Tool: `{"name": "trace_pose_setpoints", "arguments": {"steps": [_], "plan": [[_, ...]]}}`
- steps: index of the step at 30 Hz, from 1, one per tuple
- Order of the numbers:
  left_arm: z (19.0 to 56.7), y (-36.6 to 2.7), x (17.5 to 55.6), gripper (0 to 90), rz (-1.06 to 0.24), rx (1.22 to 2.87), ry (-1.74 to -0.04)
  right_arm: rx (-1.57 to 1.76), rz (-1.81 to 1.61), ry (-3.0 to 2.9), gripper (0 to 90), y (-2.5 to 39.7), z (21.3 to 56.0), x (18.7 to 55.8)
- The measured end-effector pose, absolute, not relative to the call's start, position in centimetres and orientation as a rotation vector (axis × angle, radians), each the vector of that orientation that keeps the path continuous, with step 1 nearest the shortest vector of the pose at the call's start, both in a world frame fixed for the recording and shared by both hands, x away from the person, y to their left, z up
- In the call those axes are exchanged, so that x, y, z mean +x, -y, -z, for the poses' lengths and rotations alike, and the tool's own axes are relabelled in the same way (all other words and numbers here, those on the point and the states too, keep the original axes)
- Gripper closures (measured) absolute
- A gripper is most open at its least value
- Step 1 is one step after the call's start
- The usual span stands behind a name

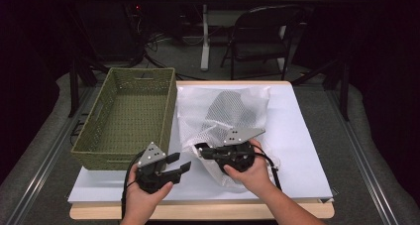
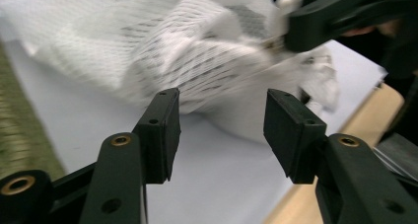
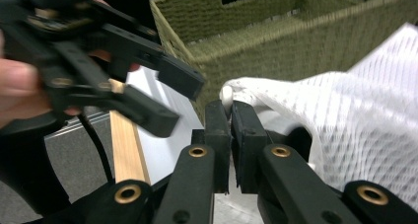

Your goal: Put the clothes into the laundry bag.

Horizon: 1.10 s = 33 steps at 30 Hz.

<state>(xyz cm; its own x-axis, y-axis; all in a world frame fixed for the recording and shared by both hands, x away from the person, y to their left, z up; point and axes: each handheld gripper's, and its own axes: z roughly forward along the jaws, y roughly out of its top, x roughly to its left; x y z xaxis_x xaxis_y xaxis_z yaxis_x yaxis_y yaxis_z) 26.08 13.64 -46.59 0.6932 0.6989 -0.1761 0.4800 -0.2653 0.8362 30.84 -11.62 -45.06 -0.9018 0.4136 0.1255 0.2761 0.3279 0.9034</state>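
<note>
The white mesh bag (image 1: 225,117), crumpled with something grey inside, lies mid-table beside the green basket (image 1: 128,117), its near edge pinched in the right gripper (image 3: 229,101), a clamp plain in that gripper's view, while the left gripper (image 2: 221,130) gapes empty.

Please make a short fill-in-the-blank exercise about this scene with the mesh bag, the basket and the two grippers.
1. The right gripper is shut on the edge of the white mesh ____.
2. The jaws of the left gripper stand ____, with nothing between them.
3. The woven basket beside the bag is ____ in colour.
4. In the high view, the basket lies to the ____ of the bag.

Missing words: bag; open; green; left
</note>
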Motion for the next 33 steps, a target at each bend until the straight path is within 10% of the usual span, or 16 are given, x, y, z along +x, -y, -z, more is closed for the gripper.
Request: {"name": "trace_pose_setpoints", "arguments": {"steps": [13,22,33], "plan": [[48.5,-9.8,27.3,32.7,-0.173,1.919,-0.902,0.677,-1.691,-2.457,86.9,11.6,46.1,31.0],[49.0,-10.3,27.4,75.4,-0.228,1.957,-0.895,0.726,-1.711,-2.476,86.8,12.1,47.2,31.2],[49.6,-10.5,26.9,87.2,-0.25,2.096,-0.835,0.723,-1.66,-2.584,86.0,12.3,48.2,31.0]]}}
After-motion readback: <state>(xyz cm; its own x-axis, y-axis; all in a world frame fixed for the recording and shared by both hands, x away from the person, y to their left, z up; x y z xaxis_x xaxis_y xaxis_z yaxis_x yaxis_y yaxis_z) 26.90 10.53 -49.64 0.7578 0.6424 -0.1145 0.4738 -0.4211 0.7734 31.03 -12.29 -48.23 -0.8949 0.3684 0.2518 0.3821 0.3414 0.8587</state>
